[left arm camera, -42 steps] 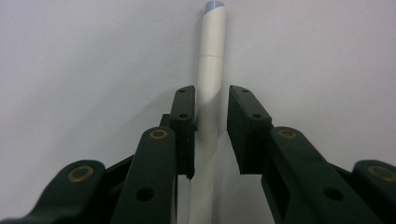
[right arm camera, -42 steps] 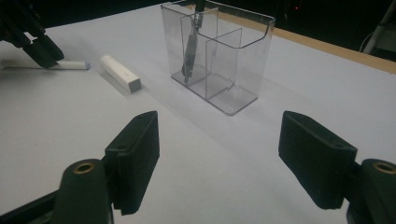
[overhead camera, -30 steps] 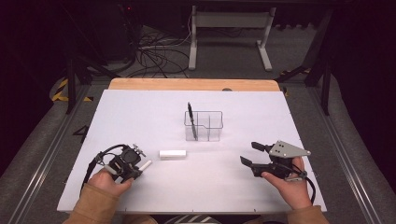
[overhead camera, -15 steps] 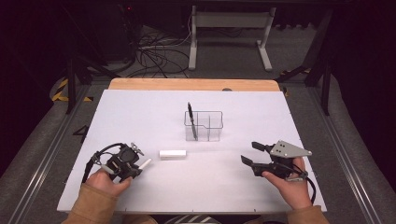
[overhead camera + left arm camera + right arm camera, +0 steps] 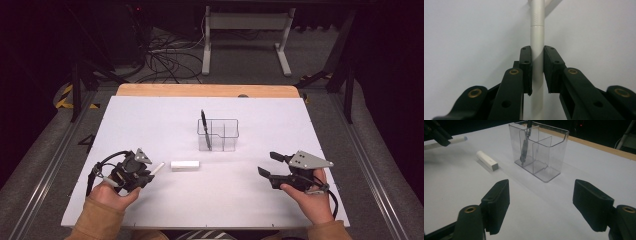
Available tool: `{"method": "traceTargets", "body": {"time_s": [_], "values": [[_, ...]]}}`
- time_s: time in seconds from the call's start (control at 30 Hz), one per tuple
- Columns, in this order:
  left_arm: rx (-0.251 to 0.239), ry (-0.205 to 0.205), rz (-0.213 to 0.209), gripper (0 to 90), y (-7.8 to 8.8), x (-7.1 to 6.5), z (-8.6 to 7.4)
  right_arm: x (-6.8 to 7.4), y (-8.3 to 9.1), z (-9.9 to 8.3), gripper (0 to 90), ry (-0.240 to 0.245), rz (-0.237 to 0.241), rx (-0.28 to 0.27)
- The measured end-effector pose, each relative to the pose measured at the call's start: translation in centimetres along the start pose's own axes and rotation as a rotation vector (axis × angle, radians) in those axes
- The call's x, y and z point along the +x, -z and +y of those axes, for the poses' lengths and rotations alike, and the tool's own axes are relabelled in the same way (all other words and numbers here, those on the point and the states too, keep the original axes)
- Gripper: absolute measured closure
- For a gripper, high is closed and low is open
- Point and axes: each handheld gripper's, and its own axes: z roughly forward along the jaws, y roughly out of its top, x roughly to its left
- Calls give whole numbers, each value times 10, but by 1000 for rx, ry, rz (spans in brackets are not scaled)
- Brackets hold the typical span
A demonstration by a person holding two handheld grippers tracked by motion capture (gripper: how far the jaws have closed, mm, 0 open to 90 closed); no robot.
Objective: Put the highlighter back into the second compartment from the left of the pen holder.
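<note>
White pen — clamped, off table

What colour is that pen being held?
White; the pen shows best in the left gripper view.

We wear tan sleeves. Our left gripper and right gripper are black, with brass-ringed screw holes; the right carries a grey three-cornered plate, and black cables trail off.

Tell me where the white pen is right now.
In the high view the white pen is clamped in the left hand-held gripper, at the table's near left, just left of the white block.
</note>
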Motion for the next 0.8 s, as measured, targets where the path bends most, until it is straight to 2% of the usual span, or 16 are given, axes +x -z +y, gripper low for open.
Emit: {"method": "traceTargets", "body": {"time_s": [0.1, 0.23, 0.37, 0.43, 0.8], "values": [[-61, -4, -14, 784, 8, 0, 3, 0, 0, -1, 303, -4, 0, -2], [-117, -18, -34, 784, 18, 2, 10, 0, 0, -3, 303, -9, -2, -1], [-177, -11, -76, 784, 25, 5, 16, 0, 0, -3, 303, -8, -2, -2], [-202, -17, -81, 784, 27, 7, 19, 0, 0, -3, 302, -7, -3, 0], [-260, -46, -85, 784, 34, 3, 32, 1, 1, -5, 301, -14, -9, 1]]}}
